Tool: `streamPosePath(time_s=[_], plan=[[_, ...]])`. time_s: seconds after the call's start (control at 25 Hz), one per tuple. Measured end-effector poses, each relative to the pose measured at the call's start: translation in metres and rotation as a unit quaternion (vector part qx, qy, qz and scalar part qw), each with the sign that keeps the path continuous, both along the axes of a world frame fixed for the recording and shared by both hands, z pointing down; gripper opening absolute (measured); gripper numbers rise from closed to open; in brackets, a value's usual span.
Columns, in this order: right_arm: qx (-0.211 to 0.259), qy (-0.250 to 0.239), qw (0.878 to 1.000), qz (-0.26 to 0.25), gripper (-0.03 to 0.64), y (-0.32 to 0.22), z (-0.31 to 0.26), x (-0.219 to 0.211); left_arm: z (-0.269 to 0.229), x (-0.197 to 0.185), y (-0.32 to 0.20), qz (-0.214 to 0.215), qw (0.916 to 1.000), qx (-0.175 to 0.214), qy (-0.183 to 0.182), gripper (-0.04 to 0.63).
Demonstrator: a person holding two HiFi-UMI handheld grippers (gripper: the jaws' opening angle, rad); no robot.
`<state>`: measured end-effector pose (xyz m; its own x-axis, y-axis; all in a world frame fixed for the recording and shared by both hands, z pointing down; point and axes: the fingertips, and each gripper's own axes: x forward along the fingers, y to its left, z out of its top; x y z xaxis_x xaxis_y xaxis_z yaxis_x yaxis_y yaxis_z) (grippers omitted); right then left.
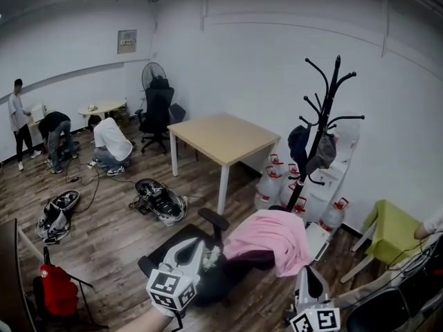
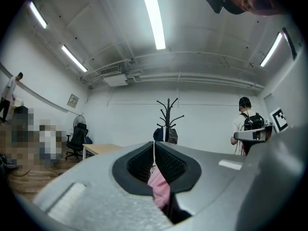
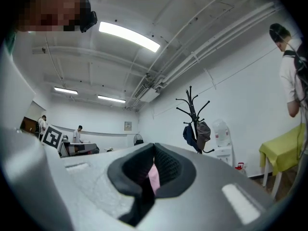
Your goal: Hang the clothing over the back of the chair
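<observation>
Draping clothing (image 1: 270,235) over chair (image 1: 228,277)
Pinched tight in left claw (image 2: 154,160) and right claw (image 3: 153,170), at separate edges, to spread it just ahead.

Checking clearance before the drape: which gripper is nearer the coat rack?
Right. The right gripper is close to the base of the coat rack; the left gripper is farther off, at the other side of the pink clothing.

no readable text anywhere (the framed wall notice (image 1: 127,41) is too small to make out).
</observation>
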<state>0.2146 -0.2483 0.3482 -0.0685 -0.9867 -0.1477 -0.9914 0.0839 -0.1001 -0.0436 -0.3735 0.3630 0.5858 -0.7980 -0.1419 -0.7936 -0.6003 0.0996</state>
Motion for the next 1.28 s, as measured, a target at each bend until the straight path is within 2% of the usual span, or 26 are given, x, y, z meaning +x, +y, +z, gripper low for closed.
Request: streamPosePath(time_s=[0.8, 1.28], plan=[[0.032, 0.042, 0.998, -0.014, 0.004, 0.029, -0.019, -0.008, -0.027, 0.021, 0.06, -0.004, 0.9991, 0.041, -0.002, 0.017], [0.032, 0.054, 0.998, -0.016, 0.004, 0.043, -0.021, -0.017, -0.024, 0.007, 0.068, -0.011, 0.9993, 0.036, 0.001, 0.017]])
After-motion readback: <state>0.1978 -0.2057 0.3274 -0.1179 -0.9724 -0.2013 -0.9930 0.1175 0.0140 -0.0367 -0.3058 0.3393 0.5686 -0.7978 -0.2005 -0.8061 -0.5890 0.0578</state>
